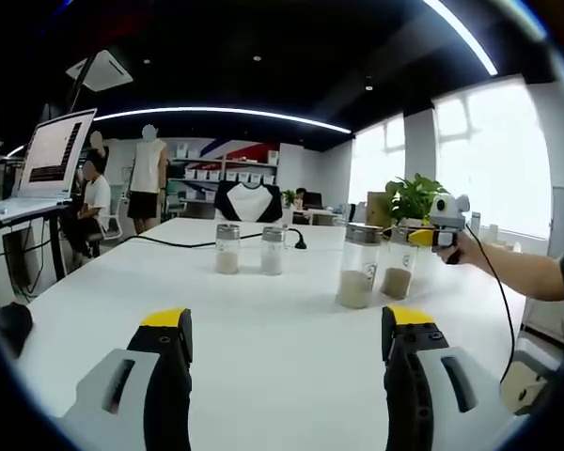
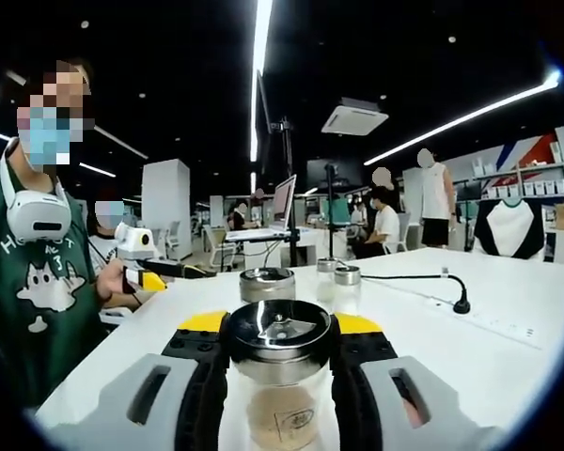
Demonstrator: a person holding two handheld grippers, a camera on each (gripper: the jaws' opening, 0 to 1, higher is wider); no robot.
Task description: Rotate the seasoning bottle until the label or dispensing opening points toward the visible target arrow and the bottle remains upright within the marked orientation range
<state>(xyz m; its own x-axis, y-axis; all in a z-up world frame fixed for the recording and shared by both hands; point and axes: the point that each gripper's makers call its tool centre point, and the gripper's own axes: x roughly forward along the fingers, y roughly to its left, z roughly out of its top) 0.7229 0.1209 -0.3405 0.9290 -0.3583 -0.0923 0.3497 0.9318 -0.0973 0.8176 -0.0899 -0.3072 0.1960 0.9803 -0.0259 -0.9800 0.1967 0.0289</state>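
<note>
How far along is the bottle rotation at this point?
Done: the right gripper is closed around a seasoning bottle, which stands upright on the white table. In hand: that grasp. The left gripper is open and idle. Left: the rotation itself; I can't see any target arrow, so alignment can't be judged.

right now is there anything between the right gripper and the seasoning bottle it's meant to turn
No. In the right gripper view, the right gripper already has its jaws on either side of the seasoning bottle, just below the metal lid, with nothing in between. A second bottle stands just behind it. No target arrow is visible.
</note>
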